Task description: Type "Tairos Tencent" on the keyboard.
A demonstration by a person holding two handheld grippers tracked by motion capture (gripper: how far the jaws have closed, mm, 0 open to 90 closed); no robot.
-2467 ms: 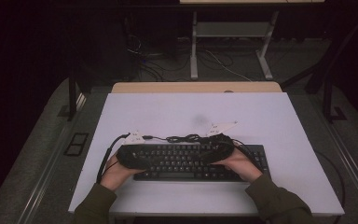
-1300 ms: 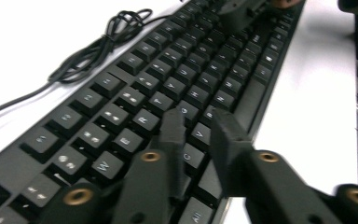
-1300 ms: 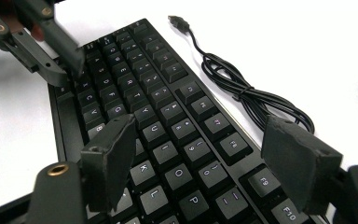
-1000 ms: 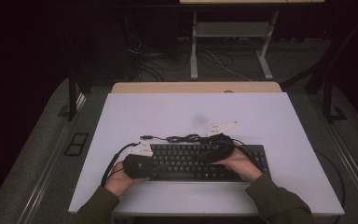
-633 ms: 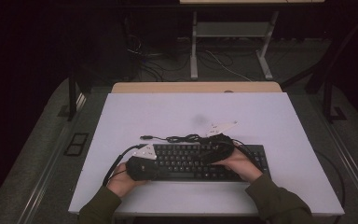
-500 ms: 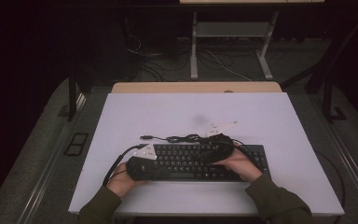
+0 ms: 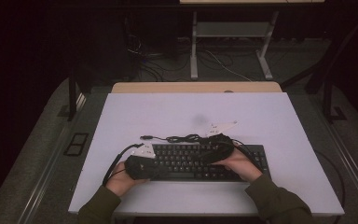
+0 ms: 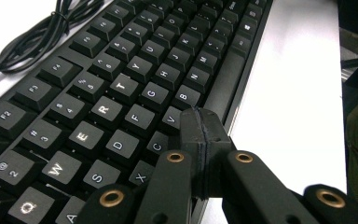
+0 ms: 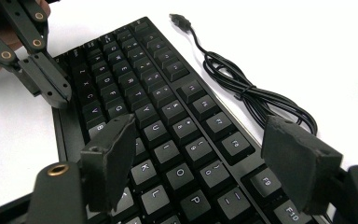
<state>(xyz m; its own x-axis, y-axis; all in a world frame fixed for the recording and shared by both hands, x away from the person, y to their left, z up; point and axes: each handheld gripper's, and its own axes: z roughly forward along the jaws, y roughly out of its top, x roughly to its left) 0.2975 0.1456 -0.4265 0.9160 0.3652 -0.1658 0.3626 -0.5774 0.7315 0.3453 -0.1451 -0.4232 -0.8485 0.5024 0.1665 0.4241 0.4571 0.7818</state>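
Note:
A black keyboard [image 7: 200, 161] lies near the front of the white table [image 7: 261, 121], its black cable [image 7: 177, 138] coiled just behind it. My left gripper [image 7: 161, 172] is shut with nothing in it. In the left gripper view its tips [image 8: 200, 135] hover over the keyboard [image 8: 112, 93] at the front edge, by the C and V keys. My right gripper [image 7: 208, 155] hangs over the keyboard's middle. In the right gripper view it [image 9: 205, 140] stands wide open above the keys [image 9: 168, 135], with the left gripper [image 9: 51, 91] farther off and the cable [image 9: 242, 88] to the right.
A wooden desk edge [image 7: 196, 87] adjoins the table's far side. Beyond it are dark floor, loose cables [image 7: 223, 60] and a metal frame [image 7: 194, 46]. Bare white table surface lies behind and to both sides of the keyboard.
My left gripper slid right along the keyboard's front edge from its left end, then drew back a little to the left. The right gripper and keyboard have stayed put.

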